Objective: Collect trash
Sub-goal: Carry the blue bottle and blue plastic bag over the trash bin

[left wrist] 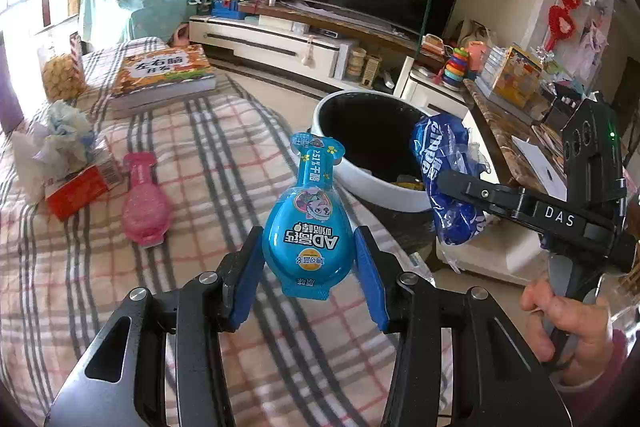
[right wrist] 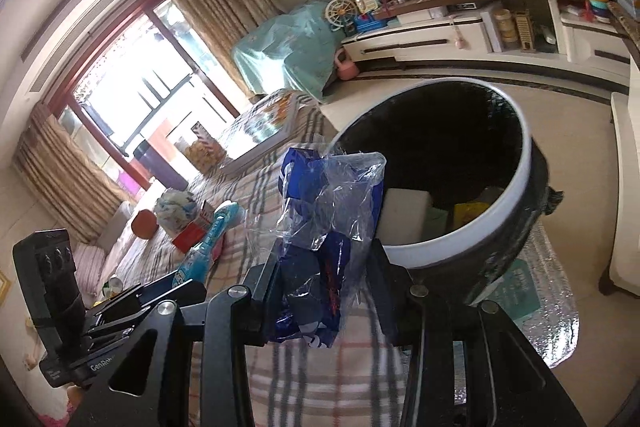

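Blue flask-shaped packet (left wrist: 307,223), crumpled blue wrapper (right wrist: 316,251), both gripped

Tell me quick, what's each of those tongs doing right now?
Left tongs: closed on the blue flask-shaped packet.
Right tongs: closed on the crumpled blue-and-clear wrapper, near the bin.

- Flask-shaped snack packet (left wrist: 307,223): bright blue, cartoon print.
- Crumpled wrapper (right wrist: 316,247): dark blue with clear film.
- Second flask-shaped packet (left wrist: 145,201): pink.
- Trash bin (left wrist: 362,183): white rim, black liner.
- Cloth (left wrist: 224,155): cream, grey-and-red plaid.
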The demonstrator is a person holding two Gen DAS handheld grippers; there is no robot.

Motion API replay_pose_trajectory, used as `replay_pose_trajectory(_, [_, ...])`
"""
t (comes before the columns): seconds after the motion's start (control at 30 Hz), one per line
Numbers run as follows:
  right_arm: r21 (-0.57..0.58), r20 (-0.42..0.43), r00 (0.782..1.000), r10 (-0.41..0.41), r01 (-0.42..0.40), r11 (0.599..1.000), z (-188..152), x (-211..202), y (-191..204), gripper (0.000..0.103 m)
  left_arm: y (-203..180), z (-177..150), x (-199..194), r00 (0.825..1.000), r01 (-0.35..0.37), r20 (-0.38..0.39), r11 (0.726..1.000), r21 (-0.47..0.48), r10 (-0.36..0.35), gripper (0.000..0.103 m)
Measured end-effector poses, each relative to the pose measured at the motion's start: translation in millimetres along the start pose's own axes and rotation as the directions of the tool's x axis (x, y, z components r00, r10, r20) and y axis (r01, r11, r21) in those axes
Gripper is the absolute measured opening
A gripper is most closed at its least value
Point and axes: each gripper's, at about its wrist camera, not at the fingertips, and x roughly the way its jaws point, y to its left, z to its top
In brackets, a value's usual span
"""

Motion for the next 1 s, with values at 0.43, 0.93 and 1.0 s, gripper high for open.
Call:
replay_pose_trajectory(0.43, [0.026, 0.031, 0.999, -0.013, 0.012, 1.000, 11, -8, -21, 0.040, -18, 11, 15, 1.000, 0.011, -0.011, 0.999, 0.035, -0.011, 0.044])
replay_pose_trajectory(0.93, [0.020, 0.047, 0.997, -0.060, 0.059, 0.998, 38, -7, -39, 0.040, -47, 39, 38, 0.999, 0.036, -0.011, 0.995, 0.096, -0.035, 0.044])
replay_pose_trajectory(1.0, [0.020, 0.046, 0.997, -0.067, 0.066, 0.998, 43, -6, -42, 0.040, -50, 44, 42, 0.999, 0.038, -0.012, 0.994, 0.098, -0.037, 0.044])
